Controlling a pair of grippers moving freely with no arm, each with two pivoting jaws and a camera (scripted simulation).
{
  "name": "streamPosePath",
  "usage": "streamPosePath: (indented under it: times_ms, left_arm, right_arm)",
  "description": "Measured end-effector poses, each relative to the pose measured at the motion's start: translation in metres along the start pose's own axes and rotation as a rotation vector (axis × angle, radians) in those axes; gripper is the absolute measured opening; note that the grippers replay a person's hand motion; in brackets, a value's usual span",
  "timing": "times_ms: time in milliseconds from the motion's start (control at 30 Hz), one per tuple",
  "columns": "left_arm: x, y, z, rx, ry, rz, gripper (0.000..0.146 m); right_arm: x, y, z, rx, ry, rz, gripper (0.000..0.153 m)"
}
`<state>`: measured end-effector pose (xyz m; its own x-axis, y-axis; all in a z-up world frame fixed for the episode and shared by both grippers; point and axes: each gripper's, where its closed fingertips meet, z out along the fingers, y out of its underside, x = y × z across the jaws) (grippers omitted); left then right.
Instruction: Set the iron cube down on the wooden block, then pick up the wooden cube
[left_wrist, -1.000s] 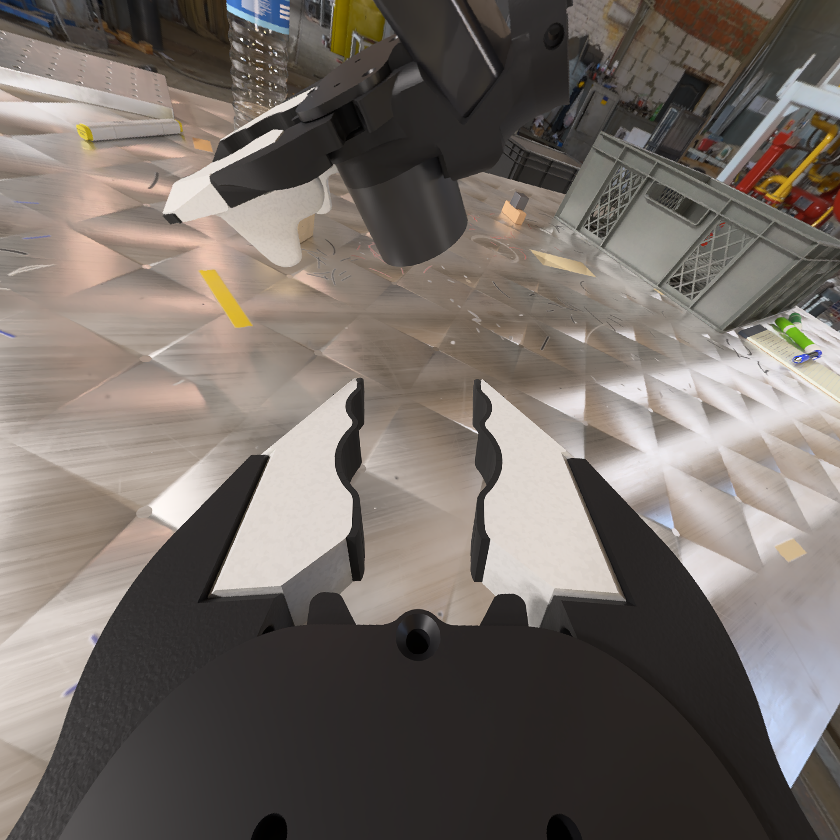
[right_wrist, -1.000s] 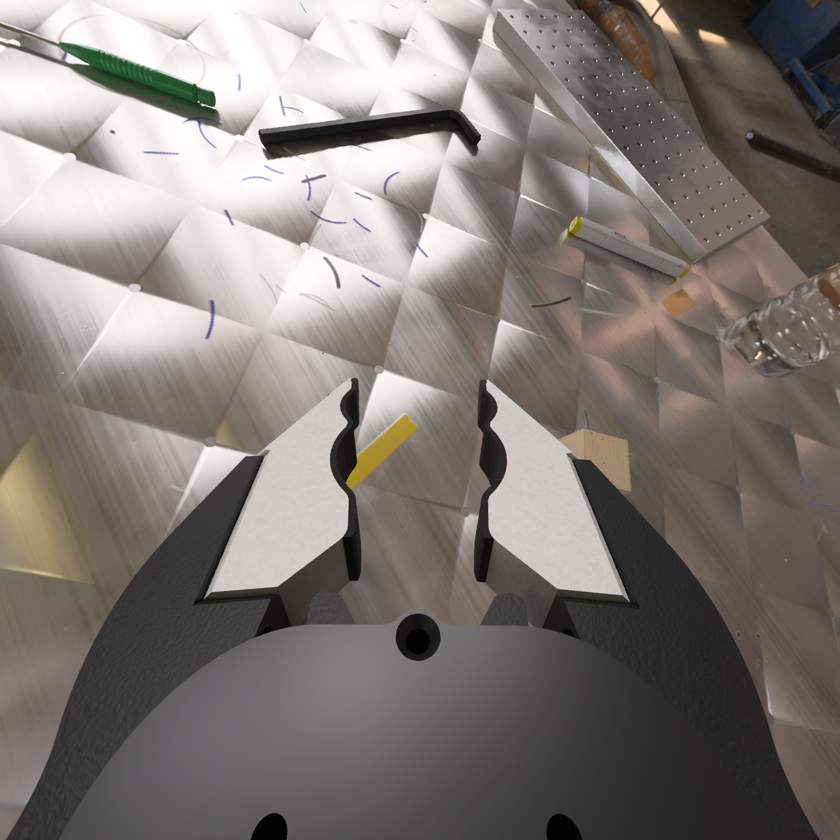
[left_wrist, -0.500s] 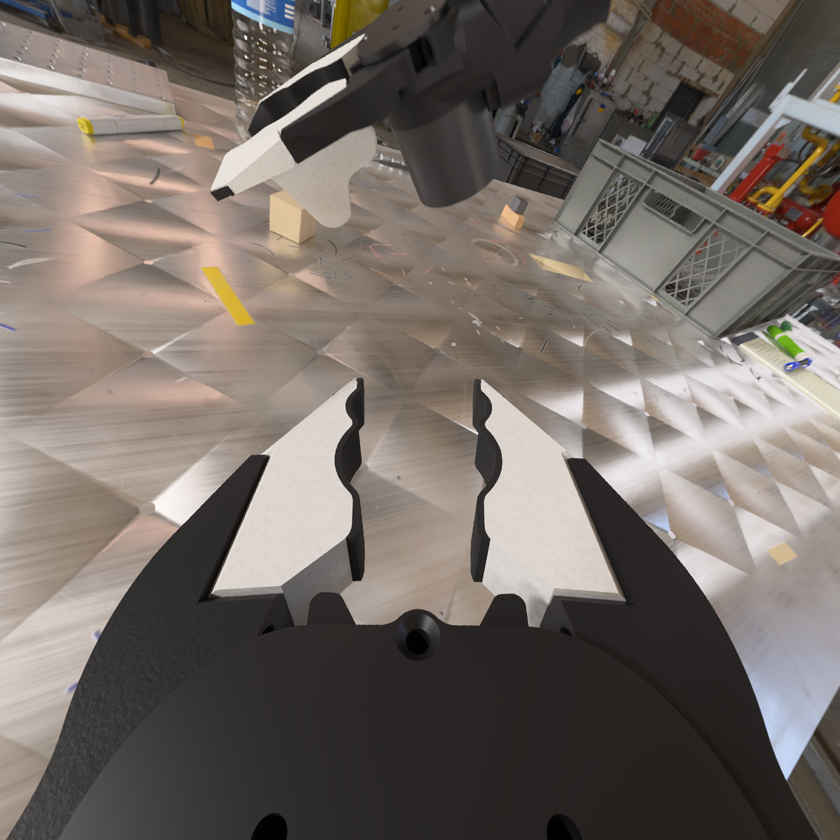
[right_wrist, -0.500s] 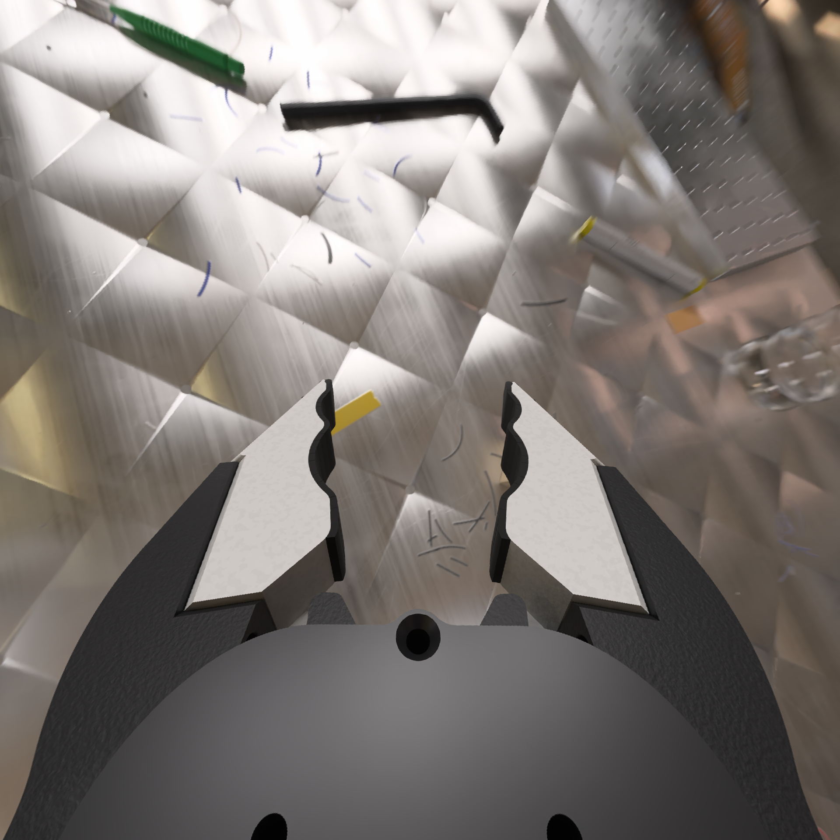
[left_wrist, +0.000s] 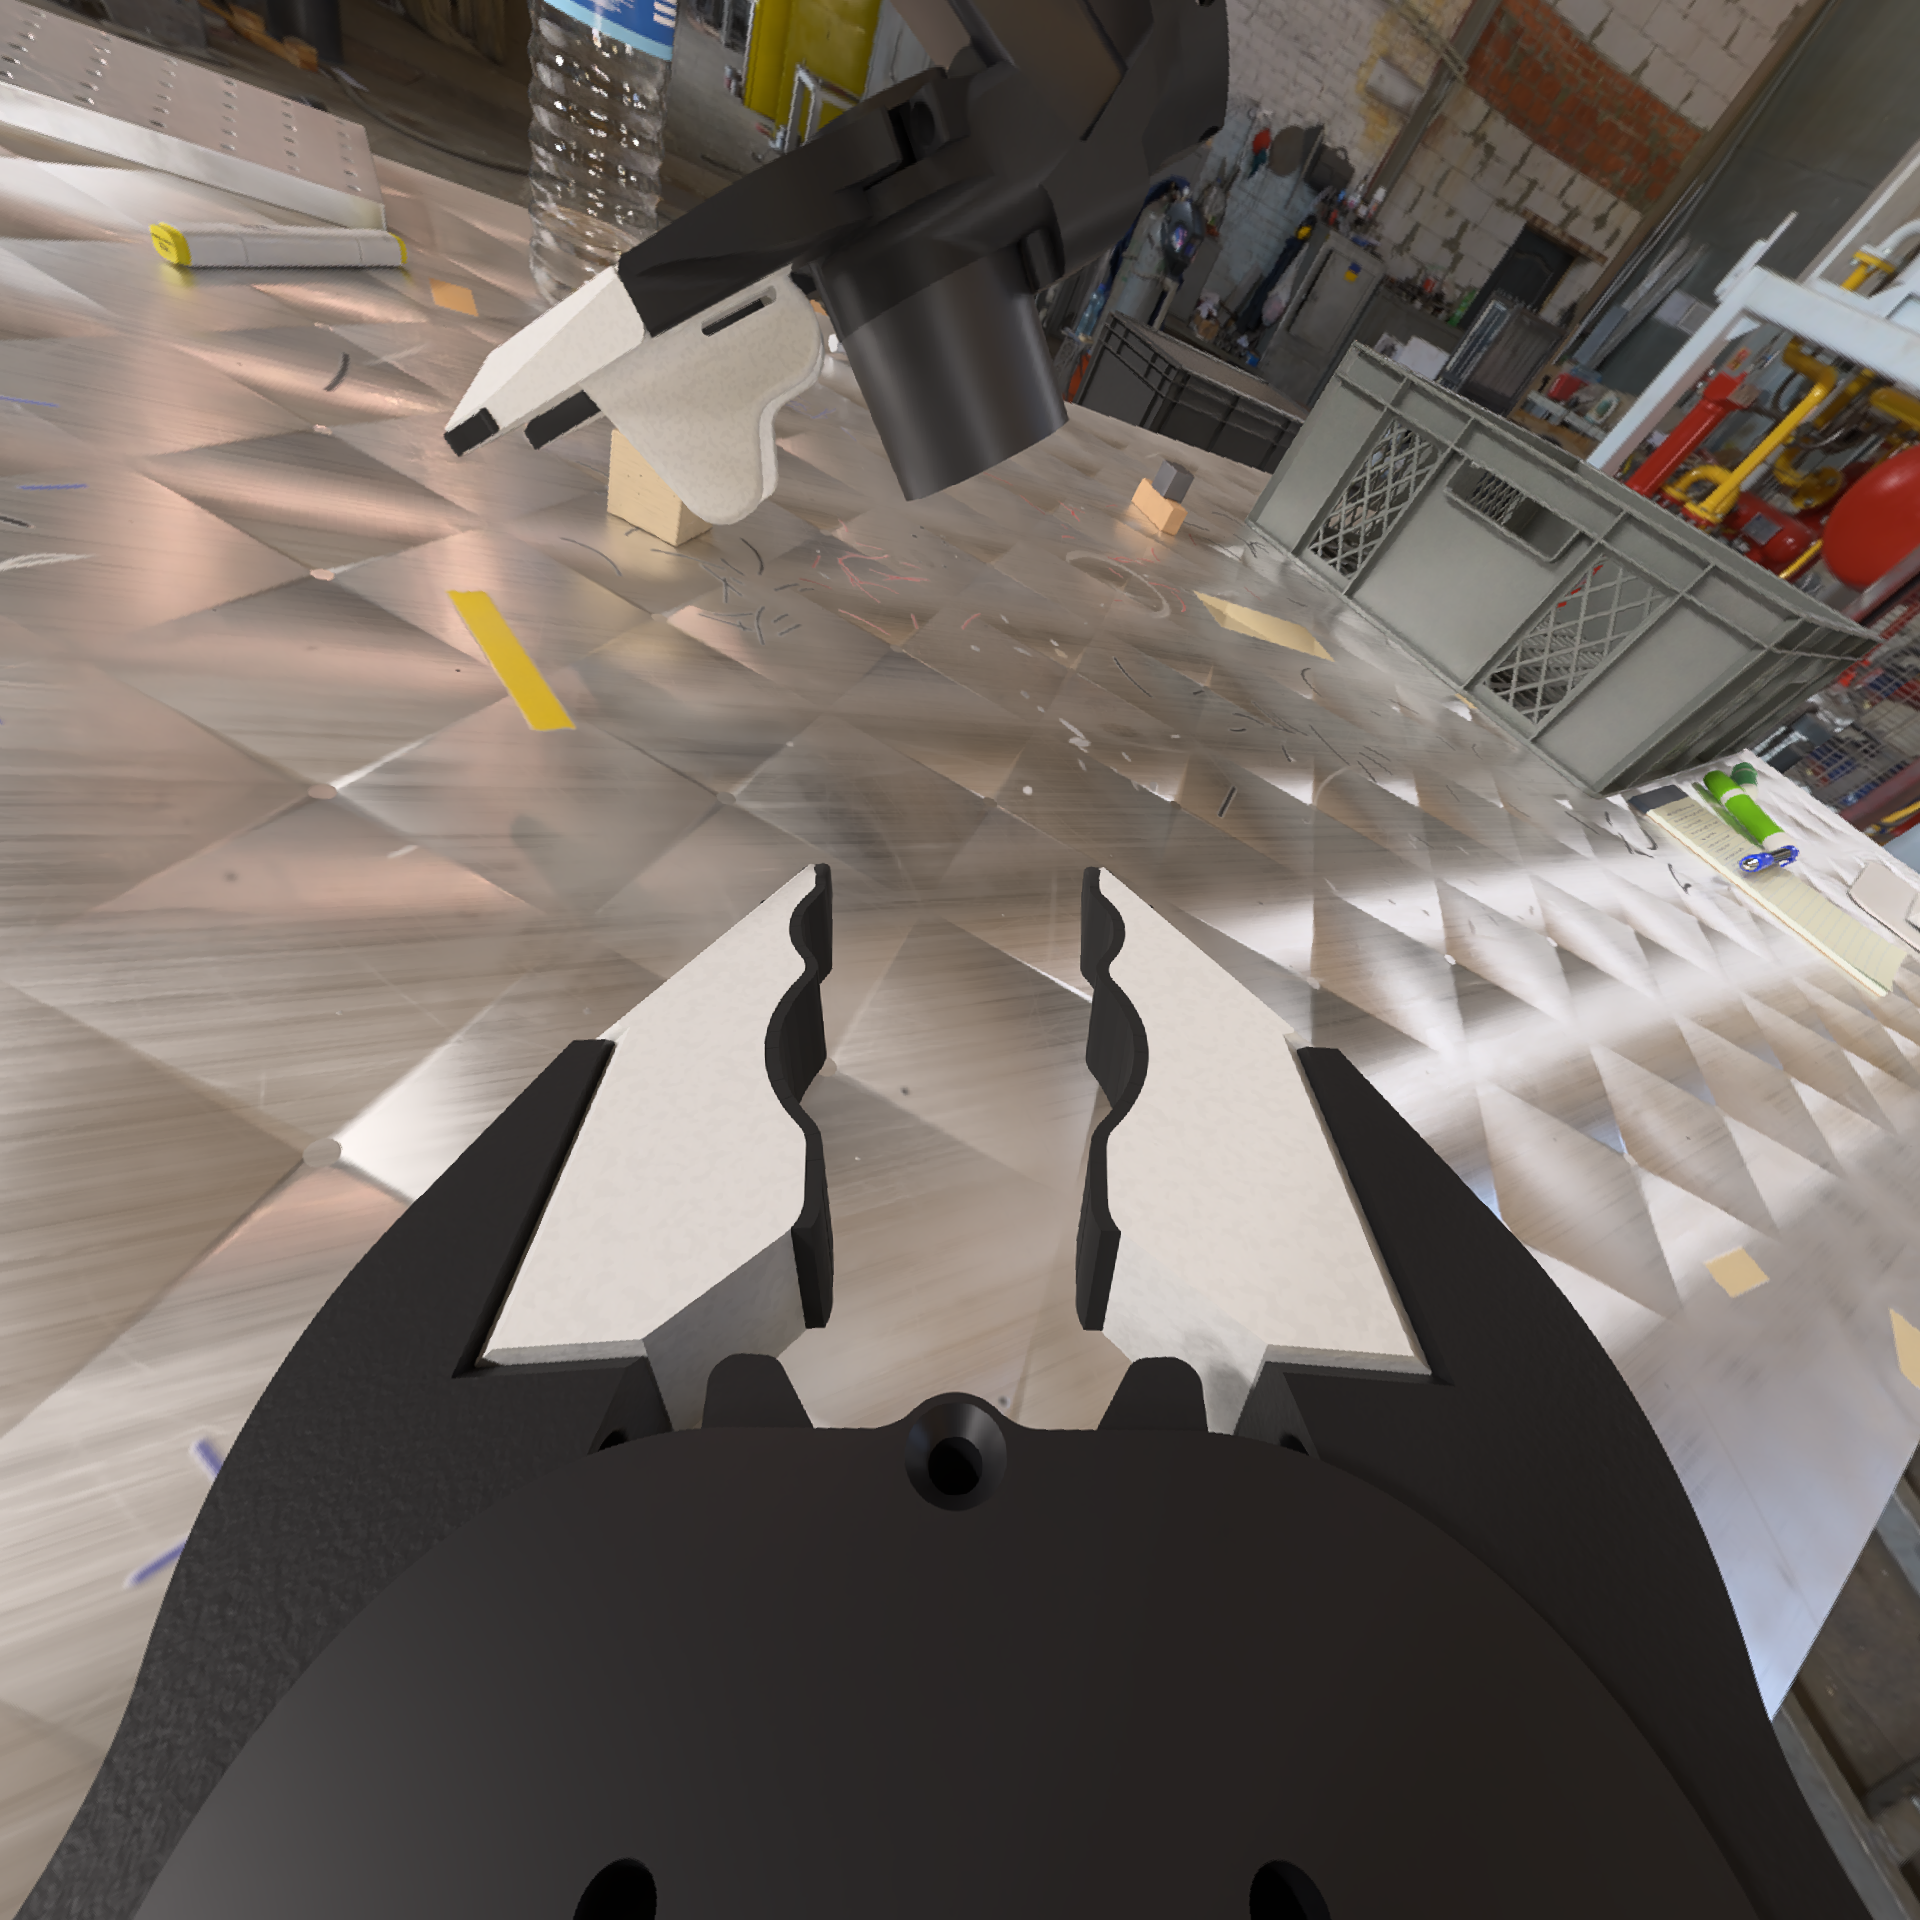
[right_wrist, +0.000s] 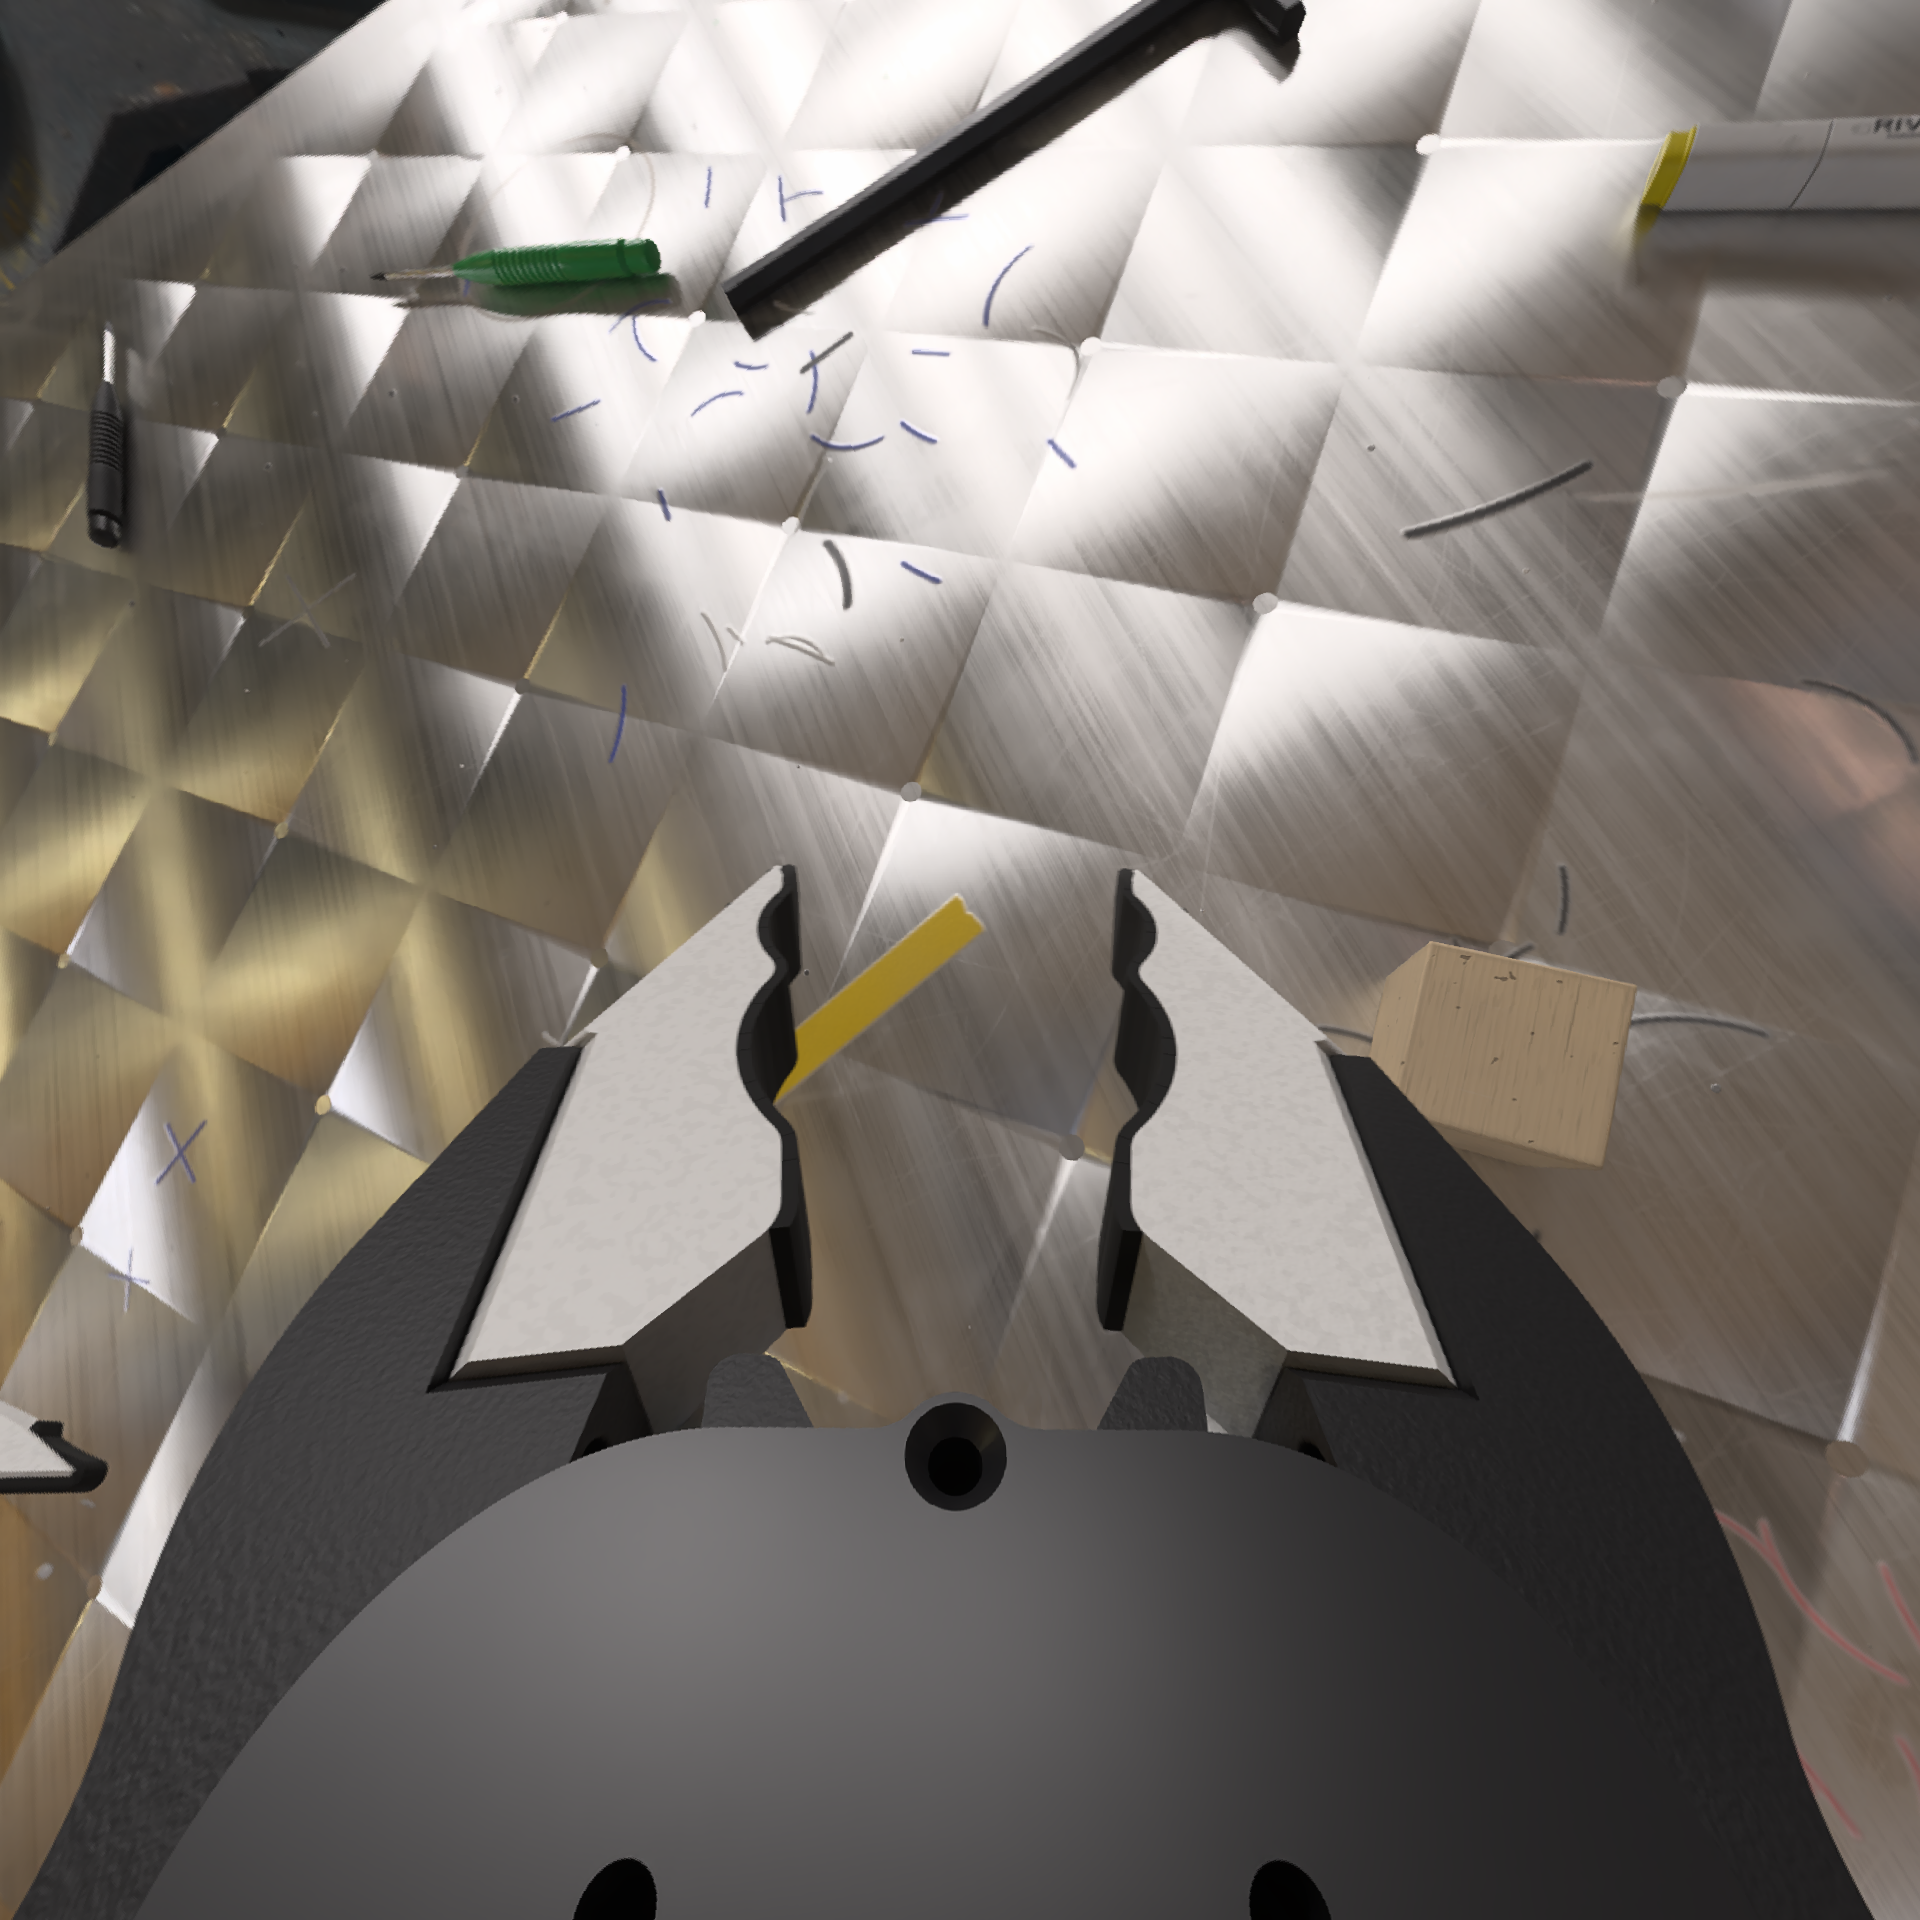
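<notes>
Brushed metal desk (left_wrist: 312, 935), embossed in a diamond grid, glossy, scuffed with pen marks.

Left gripper (left_wrist: 956, 904): matte black textured body, pale speckled wedge-shaped fingers (left_wrist: 686, 1101) with scalloped black inner edges. Jaws apart, nothing between them. It sits low over bare metal, pointing toward the far edge of the desk.

Right gripper (right_wrist: 951, 904): same build, jaws apart and empty. In the left wrist view it hangs above the desk, tipped steeply downward, fingertips (left_wrist: 488, 426) aimed at the surface, its pale finger overlapping the light wooden cube (left_wrist: 649, 499) from in front. In the right wrist view that wooden cube (right_wrist: 1501, 1055), pale grained wood with square faces, rests on the desk just beside the right finger, outside the jaws. A flat yellow tape strip (right_wrist: 883, 997) lies between the fingers.

Small dark grey iron cube (left_wrist: 1174, 480) sits on top of a tan wooden block (left_wrist: 1153, 511), toward the far edge, near the grey plastic lattice-sided crate (left_wrist: 1558, 603) at the far right corner.

Also present: ribbed clear plastic bottle (left_wrist: 597, 135) at the far edge; white marker with yellow cap (right_wrist: 1766, 177); black L-shaped hex key (right_wrist: 997, 156); green-handled screwdriver (right_wrist: 551, 265); small black knurled tool (right_wrist: 107, 457).
</notes>
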<state>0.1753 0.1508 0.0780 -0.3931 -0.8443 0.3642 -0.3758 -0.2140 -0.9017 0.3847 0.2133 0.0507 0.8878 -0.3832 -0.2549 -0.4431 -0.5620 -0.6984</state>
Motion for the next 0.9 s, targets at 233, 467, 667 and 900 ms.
streamPosePath:
  times_ms: [233, 467, 667, 900]
  left_arm:
    - [0.000, 0.000, 0.000, -0.001, 0.002, -0.003, 0.048]
    - [0.001, 0.001, 0.000, -0.004, 0.003, -0.004, 0.048]
    - [0.002, 0.003, 0.001, -0.013, -0.001, 0.014, 0.048]
    - [-0.002, 0.002, 0.000, -0.011, -0.001, -0.004, 0.048]
  right_arm:
    - [0.000, -0.003, -0.011, 0.025, 0.003, -0.017, 0.045]
    - [0.008, -0.005, -0.036, 0.086, 0.011, -0.015, 0.006]
    - [0.014, -0.002, -0.040, 0.058, 0.077, -0.216, 0.030]
    - [0.053, 0.002, -0.061, -0.183, 0.235, -0.594, 0.049]
